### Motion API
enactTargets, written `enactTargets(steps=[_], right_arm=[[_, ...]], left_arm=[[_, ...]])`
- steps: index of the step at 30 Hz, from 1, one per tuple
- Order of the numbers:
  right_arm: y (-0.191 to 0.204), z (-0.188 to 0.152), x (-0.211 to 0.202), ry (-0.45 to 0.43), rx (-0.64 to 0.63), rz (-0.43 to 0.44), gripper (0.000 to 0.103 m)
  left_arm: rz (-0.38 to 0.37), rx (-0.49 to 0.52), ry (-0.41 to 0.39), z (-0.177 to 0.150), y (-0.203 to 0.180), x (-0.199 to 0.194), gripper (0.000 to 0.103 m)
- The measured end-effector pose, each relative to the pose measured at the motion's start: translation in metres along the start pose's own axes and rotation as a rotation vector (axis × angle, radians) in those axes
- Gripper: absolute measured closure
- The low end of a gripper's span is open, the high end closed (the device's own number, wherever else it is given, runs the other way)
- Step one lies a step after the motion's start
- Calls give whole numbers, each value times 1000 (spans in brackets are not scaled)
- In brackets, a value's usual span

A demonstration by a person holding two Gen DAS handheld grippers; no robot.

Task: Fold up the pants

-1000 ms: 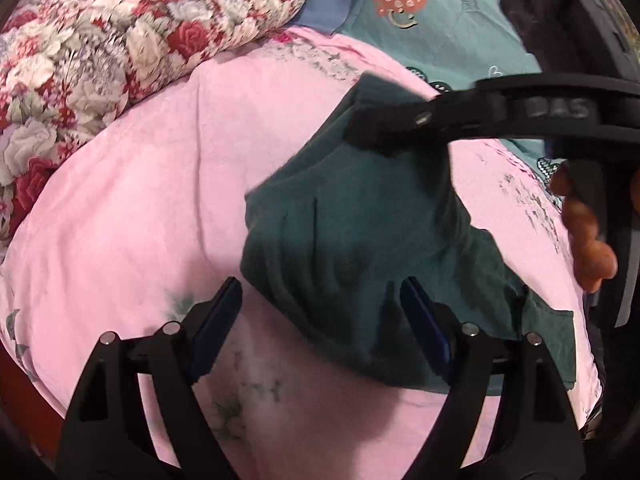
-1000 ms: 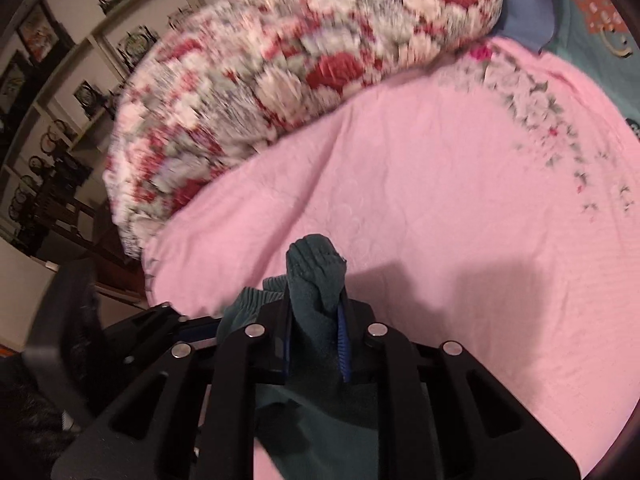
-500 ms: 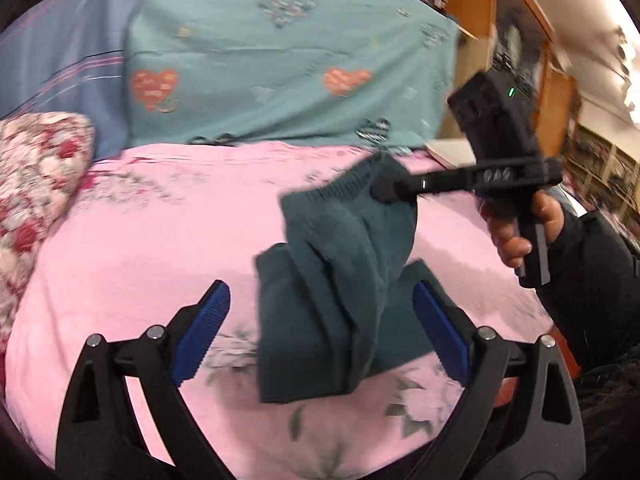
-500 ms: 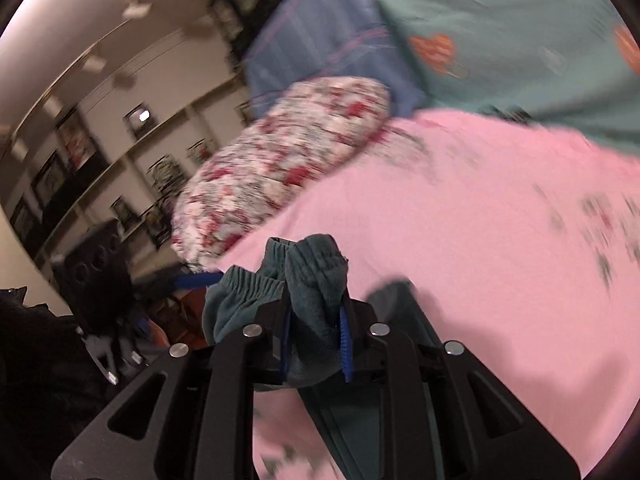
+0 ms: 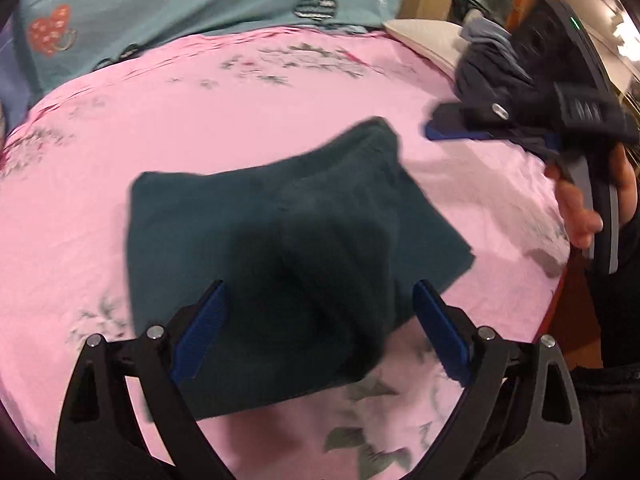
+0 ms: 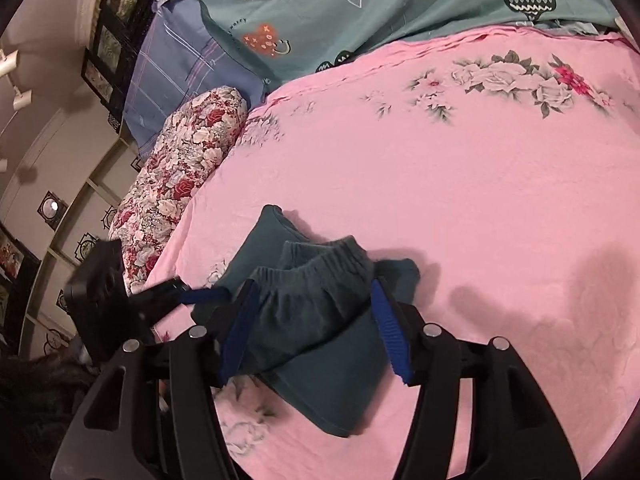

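Pink floral bedspread (image 6: 460,184) covers the bed, with a teal heart-print sheet (image 6: 360,4) along its far edge. At far left in the right wrist view lie a rose-patterned quilt roll (image 6: 180,172) and a blue plaid pillow (image 6: 176,68). Folded dark green pants (image 5: 280,240) rest flat on the bedspread near the front edge, between the two tools. Their long axis runs left to right in the left wrist view; the elastic waistband (image 6: 320,264) lies on top, facing the far side. Left gripper (image 5: 318,332) is spread wide above the pants, gripping nothing. Right gripper (image 6: 314,332) also stands wide, its blue pads either side of the waistband. Dark clothes (image 5: 492,72) are heaped at far right.
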State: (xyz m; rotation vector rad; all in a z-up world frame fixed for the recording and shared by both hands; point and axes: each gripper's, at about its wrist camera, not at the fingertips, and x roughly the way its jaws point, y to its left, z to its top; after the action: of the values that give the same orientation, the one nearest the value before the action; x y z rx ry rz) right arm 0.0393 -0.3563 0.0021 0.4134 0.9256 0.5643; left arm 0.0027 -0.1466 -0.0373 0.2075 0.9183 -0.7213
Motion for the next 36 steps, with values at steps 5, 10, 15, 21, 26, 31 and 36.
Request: enactTargets(steps=[5,10,15,21,26,31,36], right_arm=[[5,19,6,-1,-1,-69,44],[-11,23,-18,-41,46,-108,44],[-15,8,-23,4,65,-139,44],[36,8,-5,57,-38,-165,44],[89,35,42,141,-208,-235,44],[94,48,110,310,-329,-384,44],[86,33,137,437,-443,-475,80]], left_arm=[[-130,149,-69,9,-53,4,9],[-159,420,-169,-3,-116,-12,9],[-166,266,-234,-6,-67,-44,9],[-28,-86,-196,-16,46,-61,9],[-24,-220,-141,-34,80,-50,9],[-26,-178,-158,-36,72,-56,9],[-35,-182,-160,-34,69,-54,9]])
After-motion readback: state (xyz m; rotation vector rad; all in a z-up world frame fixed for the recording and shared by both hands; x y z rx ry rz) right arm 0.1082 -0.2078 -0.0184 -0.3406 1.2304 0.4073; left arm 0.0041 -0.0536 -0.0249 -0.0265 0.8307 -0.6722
